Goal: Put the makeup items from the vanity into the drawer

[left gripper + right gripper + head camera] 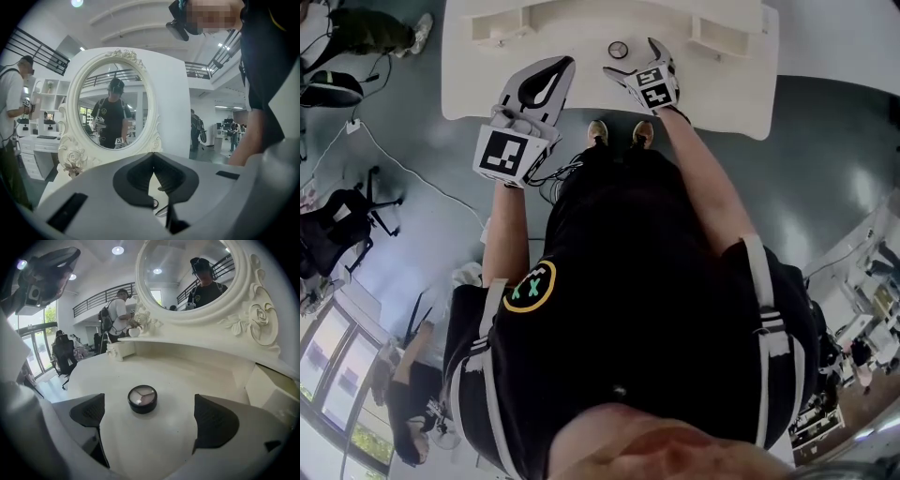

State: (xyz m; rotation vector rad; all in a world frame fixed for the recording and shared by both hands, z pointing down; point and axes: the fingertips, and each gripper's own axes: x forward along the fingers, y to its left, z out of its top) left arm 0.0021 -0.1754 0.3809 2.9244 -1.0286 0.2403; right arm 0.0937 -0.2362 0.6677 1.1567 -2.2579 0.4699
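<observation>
Right gripper (152,416) hovers low over the white vanity top (722,89) with its jaws spread wide and nothing between the pads. A small round black compact (142,398) sits on the tabletop just ahead of the gap, touching neither jaw; its lid seems to show three pale wedges, though the view is too coarse to be sure. Left gripper (153,155) is held near the vanity's front edge, jaw tips pressed together and empty, facing the oval mirror (112,108).
</observation>
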